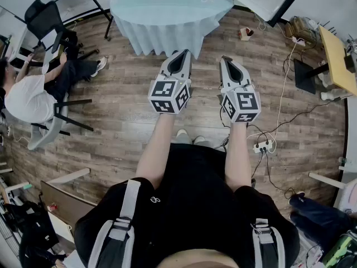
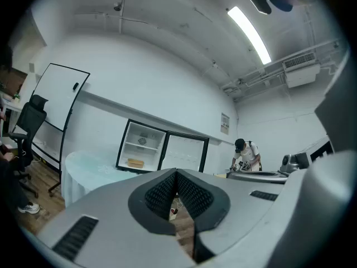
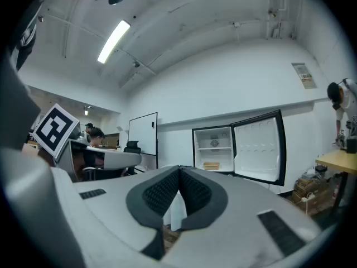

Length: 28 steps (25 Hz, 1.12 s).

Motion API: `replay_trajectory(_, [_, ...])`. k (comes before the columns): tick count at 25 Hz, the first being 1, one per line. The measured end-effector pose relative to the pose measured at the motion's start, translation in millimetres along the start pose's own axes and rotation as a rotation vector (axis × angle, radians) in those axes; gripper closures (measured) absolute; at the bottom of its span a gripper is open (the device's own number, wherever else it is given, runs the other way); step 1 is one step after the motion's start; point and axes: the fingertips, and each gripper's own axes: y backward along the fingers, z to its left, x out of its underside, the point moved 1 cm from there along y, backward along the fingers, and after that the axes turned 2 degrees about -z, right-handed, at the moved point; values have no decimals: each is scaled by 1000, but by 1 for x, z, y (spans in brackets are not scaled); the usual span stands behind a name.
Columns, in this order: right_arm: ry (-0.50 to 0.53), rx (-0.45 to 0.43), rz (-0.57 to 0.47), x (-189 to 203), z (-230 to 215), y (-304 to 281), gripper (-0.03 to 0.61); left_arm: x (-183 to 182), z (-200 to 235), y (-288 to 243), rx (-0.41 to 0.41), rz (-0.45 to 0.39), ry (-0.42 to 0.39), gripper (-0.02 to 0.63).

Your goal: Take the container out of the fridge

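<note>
Left gripper [image 2: 176, 173] and right gripper [image 3: 179, 170] both closed, empty. Probable container [image 3: 211, 165] sits mid-frame in the open fridge [image 3: 215, 135]; retrieval not started.

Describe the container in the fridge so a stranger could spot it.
Against the white wall stands a small black-framed fridge, door open. On its bottom level sits the container, low and flat. It is the only tan thing in the white interior.

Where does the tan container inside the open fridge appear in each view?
Head view: not in it.
Left gripper view: the container sits on the fridge's bottom level, left of centre.
Right gripper view: container in the same spot, right of centre.
Shared landmark: the whiteboard, left of the fridge in both gripper views.
</note>
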Motion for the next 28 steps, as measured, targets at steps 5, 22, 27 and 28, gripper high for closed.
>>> replay_trajectory(5, [11,5,2,-2,12,-5,574,-3,8,8,7,2,2,614])
replay_trajectory(22, [62,-33,-6,-7,65,-48,572,-17,71,25,-22,-19,13,614])
replay_trajectory(27, [83,-48,-18,-14,62,-61,572,-24,78,14,-24,-41,9,614])
replay_trajectory(28, [84,-48,-26,-17,59,-64,572,-27,77,10,-21,-47,3,614])
